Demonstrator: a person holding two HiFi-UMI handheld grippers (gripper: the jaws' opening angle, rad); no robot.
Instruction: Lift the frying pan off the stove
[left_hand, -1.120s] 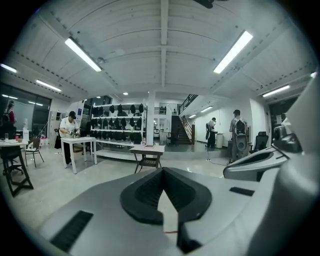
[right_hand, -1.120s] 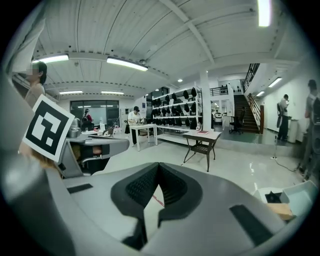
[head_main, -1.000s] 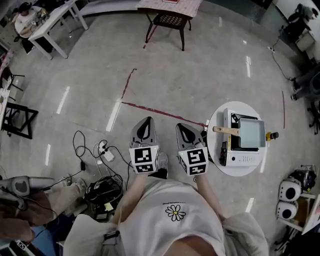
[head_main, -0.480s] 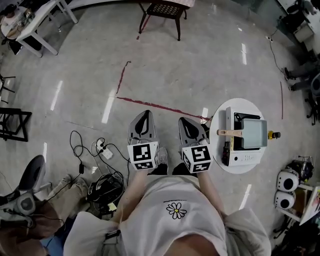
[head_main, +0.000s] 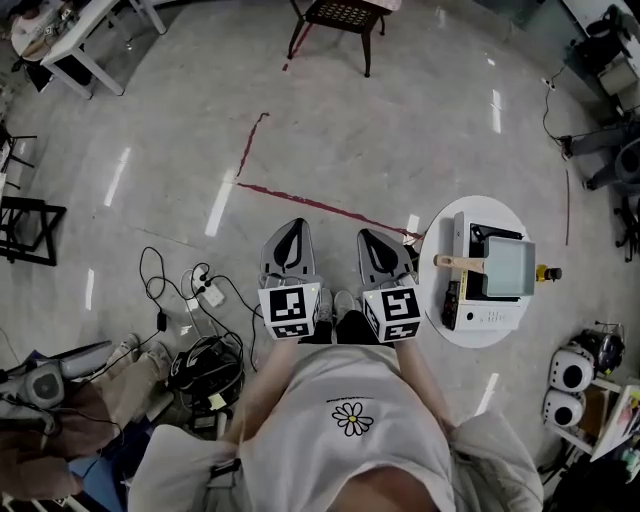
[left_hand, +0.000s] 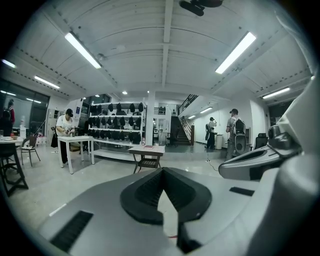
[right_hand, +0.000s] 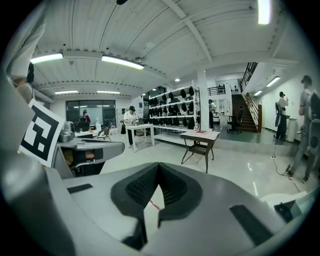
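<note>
A square pale frying pan (head_main: 505, 268) with a wooden handle (head_main: 458, 262) sits on a white portable stove (head_main: 480, 315), which stands on a small round white table (head_main: 436, 238) at the right of the head view. My left gripper (head_main: 288, 230) (left_hand: 161, 181) and my right gripper (head_main: 374, 240) (right_hand: 159, 172) are held side by side in front of my body, over the floor. Both are shut with nothing in them. The right gripper is a short way left of the table and touches nothing. Neither gripper view shows the pan.
Cables and a power strip (head_main: 205, 295) lie on the floor to the left. A red tape line (head_main: 300, 205) runs ahead of the grippers. A dark stool (head_main: 340, 20) stands far ahead, and white devices (head_main: 570, 372) sit right of the table. A small yellow item (head_main: 546, 272) is beside the pan.
The head view has shifted a little. Both grippers stay shut and side by side, and the pan rests on the stove as before.
</note>
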